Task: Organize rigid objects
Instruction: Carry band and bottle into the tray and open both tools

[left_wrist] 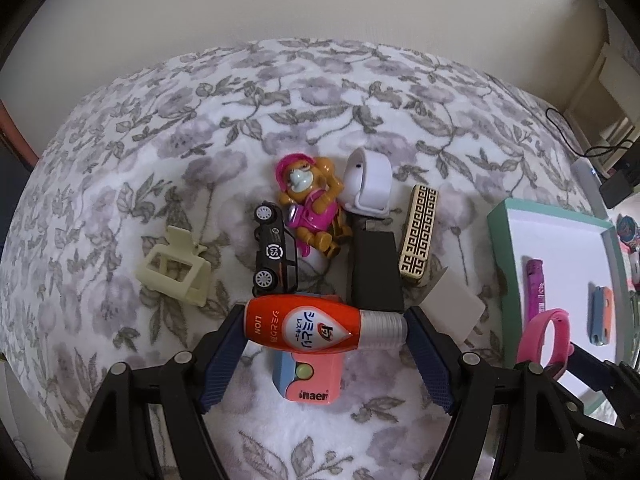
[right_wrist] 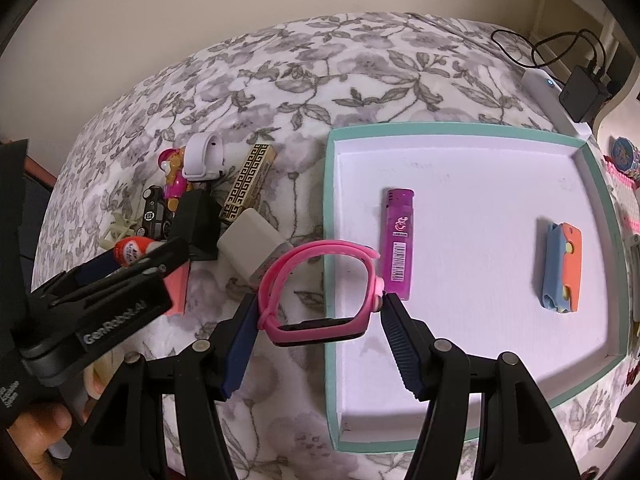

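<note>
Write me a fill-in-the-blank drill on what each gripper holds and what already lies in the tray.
1. The left gripper is shut on the orange ____, held sideways.
2. The right gripper holds a pink ____ at the tray's left rim.
3. The purple lighter lies ____ the tray.
4. The toy car rests on the floral ____, outside the tray.

Missing words: bottle; wristband; inside; blanket

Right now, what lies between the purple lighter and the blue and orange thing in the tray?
Nothing: the right wrist view shows bare white tray floor between the purple lighter and the blue and orange thing.
</note>
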Demonstrator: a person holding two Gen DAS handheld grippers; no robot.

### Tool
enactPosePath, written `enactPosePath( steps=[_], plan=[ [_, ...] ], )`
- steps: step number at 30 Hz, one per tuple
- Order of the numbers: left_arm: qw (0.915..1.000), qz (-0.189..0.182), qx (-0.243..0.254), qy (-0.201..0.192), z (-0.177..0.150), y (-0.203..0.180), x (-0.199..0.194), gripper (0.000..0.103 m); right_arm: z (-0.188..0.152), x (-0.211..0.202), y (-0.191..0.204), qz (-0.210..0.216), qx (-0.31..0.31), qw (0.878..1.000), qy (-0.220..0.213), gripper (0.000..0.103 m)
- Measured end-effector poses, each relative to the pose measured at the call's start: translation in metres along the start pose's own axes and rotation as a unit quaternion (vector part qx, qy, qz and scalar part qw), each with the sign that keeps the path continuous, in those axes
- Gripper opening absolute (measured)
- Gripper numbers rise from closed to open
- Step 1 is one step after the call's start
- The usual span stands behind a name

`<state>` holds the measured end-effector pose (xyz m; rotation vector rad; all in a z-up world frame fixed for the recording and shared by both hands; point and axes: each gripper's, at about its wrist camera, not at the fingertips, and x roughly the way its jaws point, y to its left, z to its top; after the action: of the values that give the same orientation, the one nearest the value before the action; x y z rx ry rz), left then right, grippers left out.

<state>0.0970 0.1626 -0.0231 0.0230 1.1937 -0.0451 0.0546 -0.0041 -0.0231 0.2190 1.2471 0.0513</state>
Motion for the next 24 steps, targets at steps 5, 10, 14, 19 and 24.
enactPosePath(
  steps=[5,10,14,19,24],
  plan=[
    [0.9999,-0.005,-0.004,-0.016,0.003,-0.003,-0.014,0.081,0.004,-0.008,-0.018,0.001,0.022,1.0,-0.01,0.063],
    [0.9992,-0.015,0.02,-0.033,0.001,-0.022,-0.028,0.081,0.009,-0.014,-0.055,-0.041,0.064,0.997,-0.019,0.063],
    [0.9972,-0.031,0.055,-0.039,-0.003,-0.053,-0.033,0.081,0.01,-0.015,-0.082,-0.069,0.087,0.994,-0.016,0.064],
    [0.9927,-0.042,0.108,-0.033,-0.014,-0.098,-0.032,0.081,0.008,-0.015,-0.117,-0.089,0.121,0.989,-0.005,0.064],
    [0.9863,-0.043,0.158,-0.021,-0.027,-0.14,-0.024,0.081,0.006,-0.018,-0.138,-0.082,0.142,0.986,-0.006,0.064]
  ],
)
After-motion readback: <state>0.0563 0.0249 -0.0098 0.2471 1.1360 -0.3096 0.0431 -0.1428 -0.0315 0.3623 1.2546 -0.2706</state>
